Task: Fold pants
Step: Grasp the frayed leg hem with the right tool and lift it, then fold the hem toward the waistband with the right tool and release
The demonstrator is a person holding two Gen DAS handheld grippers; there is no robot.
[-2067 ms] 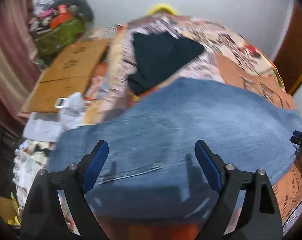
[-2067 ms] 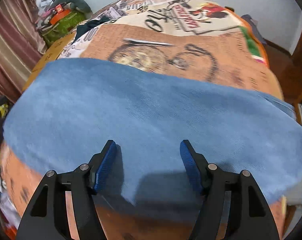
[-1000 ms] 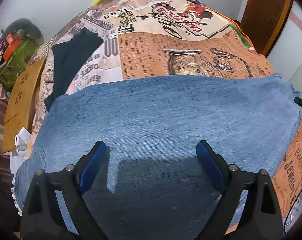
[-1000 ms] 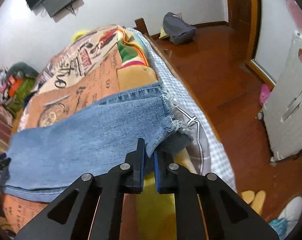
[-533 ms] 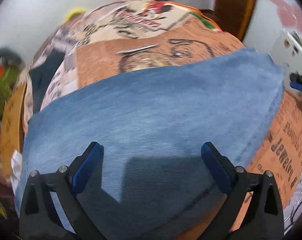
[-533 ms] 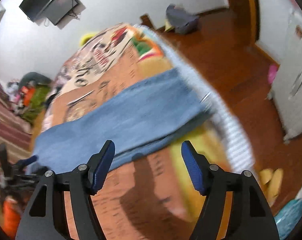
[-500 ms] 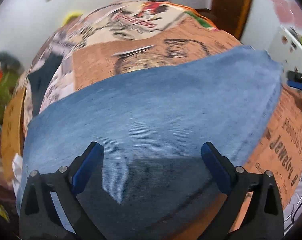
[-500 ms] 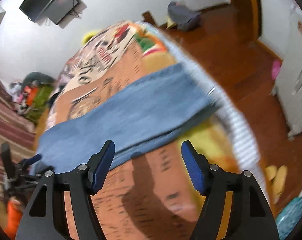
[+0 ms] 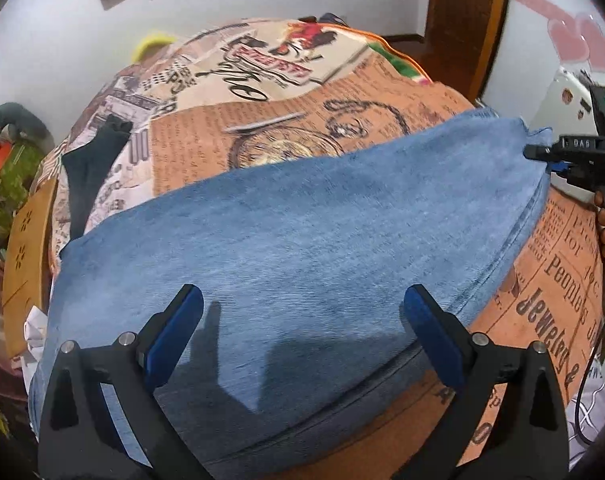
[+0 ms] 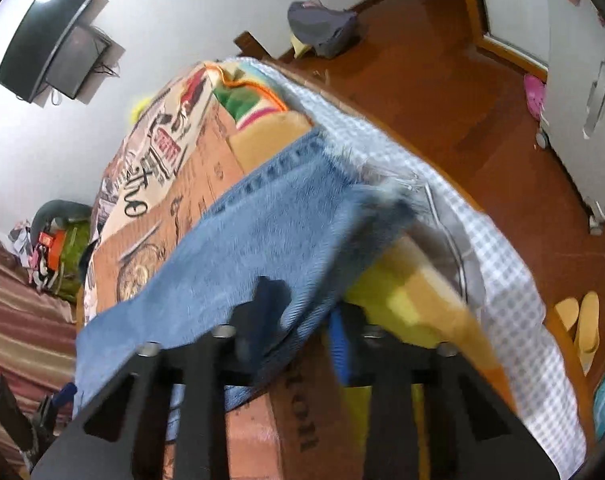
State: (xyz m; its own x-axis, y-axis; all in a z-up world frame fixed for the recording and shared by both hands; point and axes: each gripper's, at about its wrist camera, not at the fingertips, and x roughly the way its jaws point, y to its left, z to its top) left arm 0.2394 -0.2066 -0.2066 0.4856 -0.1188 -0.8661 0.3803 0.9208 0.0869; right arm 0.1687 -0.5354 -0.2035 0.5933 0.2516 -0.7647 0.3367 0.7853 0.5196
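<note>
The blue jeans [image 9: 302,240] lie across the printed bedspread [image 9: 262,136], folded lengthwise. My left gripper [image 9: 302,320] is open above the middle of them and holds nothing. My right gripper [image 10: 302,316] is at the frayed hem end [image 10: 342,184]; the denim edge lies between its blue pads, which stand a little apart and blurred. In the left wrist view the right gripper [image 9: 542,152] sits at the far right tip of the jeans.
A dark garment [image 9: 90,168] lies at the bed's left side. Cardboard [image 9: 22,240] and a pile of bags [image 10: 58,248] are beyond it. The checked sheet edge [image 10: 482,240] drops to a wooden floor with slippers [image 10: 582,328] and a white fridge [image 10: 582,80].
My right gripper, open above the bed half a second ago, has come down onto the hem end and narrowed around the denim. My left gripper has stayed open, shifting slightly right.
</note>
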